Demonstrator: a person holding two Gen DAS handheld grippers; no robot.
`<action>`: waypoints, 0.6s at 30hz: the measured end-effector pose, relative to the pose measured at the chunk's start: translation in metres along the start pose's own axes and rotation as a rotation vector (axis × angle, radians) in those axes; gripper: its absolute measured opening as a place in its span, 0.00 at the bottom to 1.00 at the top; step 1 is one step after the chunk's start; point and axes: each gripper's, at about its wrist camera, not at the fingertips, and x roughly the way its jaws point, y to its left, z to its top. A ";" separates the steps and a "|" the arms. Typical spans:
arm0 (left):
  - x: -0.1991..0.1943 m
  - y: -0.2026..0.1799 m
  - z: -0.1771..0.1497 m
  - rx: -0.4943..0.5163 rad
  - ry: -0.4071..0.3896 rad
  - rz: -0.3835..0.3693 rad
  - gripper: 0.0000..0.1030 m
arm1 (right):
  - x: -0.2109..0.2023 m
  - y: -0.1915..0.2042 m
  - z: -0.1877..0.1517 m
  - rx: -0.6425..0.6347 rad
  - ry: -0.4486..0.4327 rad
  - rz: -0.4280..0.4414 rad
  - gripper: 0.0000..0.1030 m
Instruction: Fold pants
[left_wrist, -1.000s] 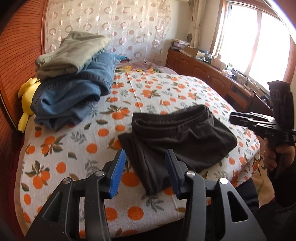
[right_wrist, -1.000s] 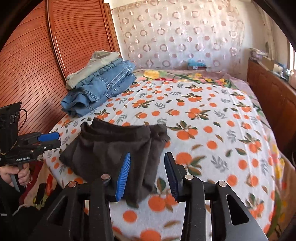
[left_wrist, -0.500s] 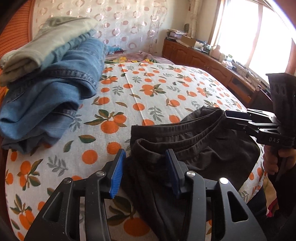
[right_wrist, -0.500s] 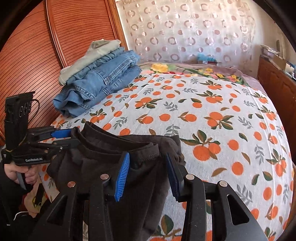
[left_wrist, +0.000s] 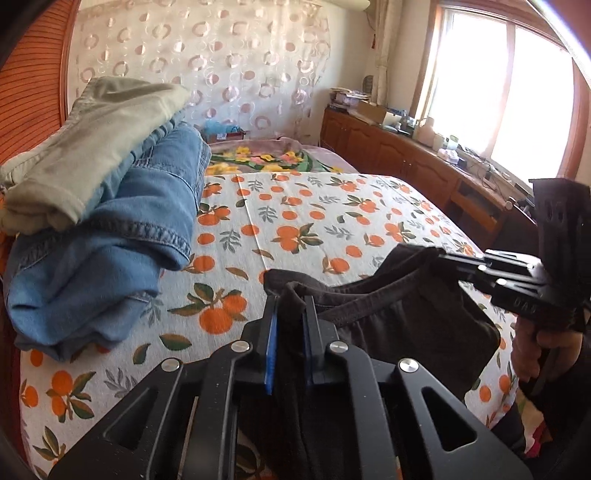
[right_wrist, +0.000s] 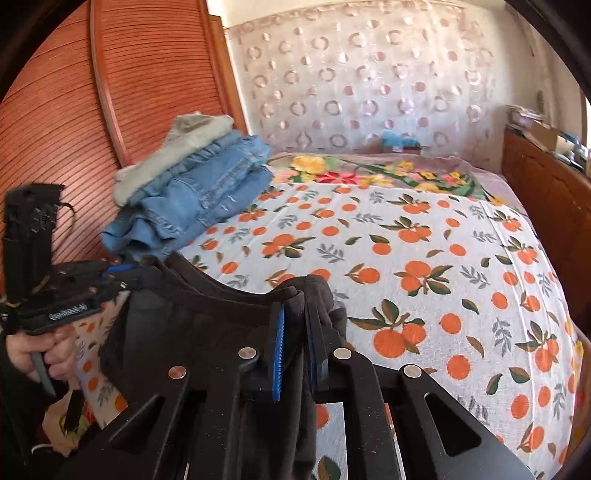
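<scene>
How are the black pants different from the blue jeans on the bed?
The black pants are dark and soft-looking; the blue jeans are thick denim. The pants are pinched at the waistband by the closing left gripper and right gripper; the jeans lie folded in a pile, untouched, under an olive garment. Both are on the orange-print bedspread.

I am seeing an orange-print bedspread stretching ahead of the gripper, a ring-patterned curtain hanging beyond, a window glaring right, wooden cabinets beneath, a slatted wooden panel left.
</scene>
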 end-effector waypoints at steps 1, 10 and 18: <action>0.002 0.000 0.001 -0.001 0.008 0.009 0.13 | 0.003 -0.001 -0.001 0.004 0.013 -0.011 0.10; -0.013 -0.004 -0.024 0.022 0.057 0.045 0.44 | -0.014 0.002 -0.008 0.006 0.048 -0.042 0.34; -0.032 -0.013 -0.070 -0.017 0.107 0.004 0.45 | -0.044 0.014 -0.039 -0.006 0.100 0.010 0.41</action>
